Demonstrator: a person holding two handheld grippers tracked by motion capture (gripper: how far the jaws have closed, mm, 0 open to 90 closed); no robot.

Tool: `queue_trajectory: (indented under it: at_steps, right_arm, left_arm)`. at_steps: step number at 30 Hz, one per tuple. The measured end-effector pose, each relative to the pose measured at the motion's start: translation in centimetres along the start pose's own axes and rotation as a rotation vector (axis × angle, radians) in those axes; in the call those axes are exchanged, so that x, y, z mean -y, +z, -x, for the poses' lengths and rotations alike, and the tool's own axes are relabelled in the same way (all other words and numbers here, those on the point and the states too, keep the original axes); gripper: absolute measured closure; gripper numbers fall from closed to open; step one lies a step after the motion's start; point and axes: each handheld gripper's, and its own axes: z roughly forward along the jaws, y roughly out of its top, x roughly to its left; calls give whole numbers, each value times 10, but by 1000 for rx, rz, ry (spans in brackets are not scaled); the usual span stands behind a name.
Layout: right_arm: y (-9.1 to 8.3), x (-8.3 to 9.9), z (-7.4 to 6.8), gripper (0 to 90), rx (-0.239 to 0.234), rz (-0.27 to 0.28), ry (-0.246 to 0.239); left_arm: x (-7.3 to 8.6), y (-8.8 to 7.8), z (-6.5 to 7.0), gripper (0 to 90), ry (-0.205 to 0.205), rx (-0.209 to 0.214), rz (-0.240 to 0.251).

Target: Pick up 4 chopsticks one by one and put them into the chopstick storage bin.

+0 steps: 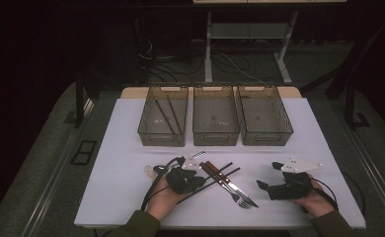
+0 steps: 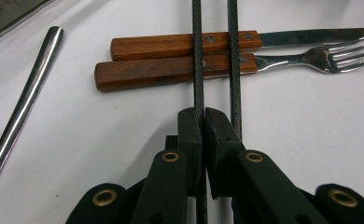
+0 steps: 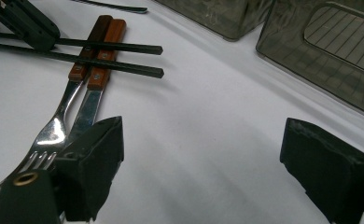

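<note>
Chopstick [image 2: 197, 56], black and thin, is clamped between the closed jaws of the left gripper [image 2: 203, 122] and runs straight ahead from the pads, crossing over the wooden handles of a fork [image 2: 175, 72] and a knife [image 2: 180, 45] that lie side by side just beyond the jaw tips. A second black chopstick [image 2: 234, 70] lies parallel to it, just to the right of the gripped one, outside the right-hand pad, and crosses the same two handles. Whether the gripped stick is lifted off the handles or resting on them cannot be told. To the left of the jaws, a long metal utensil handle [image 2: 28, 95] is seen lying on the white table [image 2: 311, 140].

In the high view, the left gripper [image 1: 193, 178] is held low over the table's near edge, with the cutlery just to its right. The right gripper [image 1: 271, 177] is held well to the right of the cutlery; its jaws are spread wide, with nothing between them. Beyond both grippers, three smoke-tinted bins [image 1: 216, 140] stand in a row at the table's far side; two dark sticks [image 1: 167, 114] are seen lying in the leftmost bin.
</note>
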Motion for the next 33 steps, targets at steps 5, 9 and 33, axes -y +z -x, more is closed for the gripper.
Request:
queue_trajectory:
  at_steps: [5, 9, 33]
  right_arm:
    - [-1, 0, -5, 135, 2, 12, 25]
    - [-1, 0, -8, 135, 1, 7, 31]
    - [0, -1, -7, 136, -4, 18, 14]
  left_arm:
    - [0, -1, 0, 849, -5, 5, 7]
    - [0, -2, -2, 849, -6, 9, 16]
    - [-5, -32, -15, 850, -70, 89, 160]
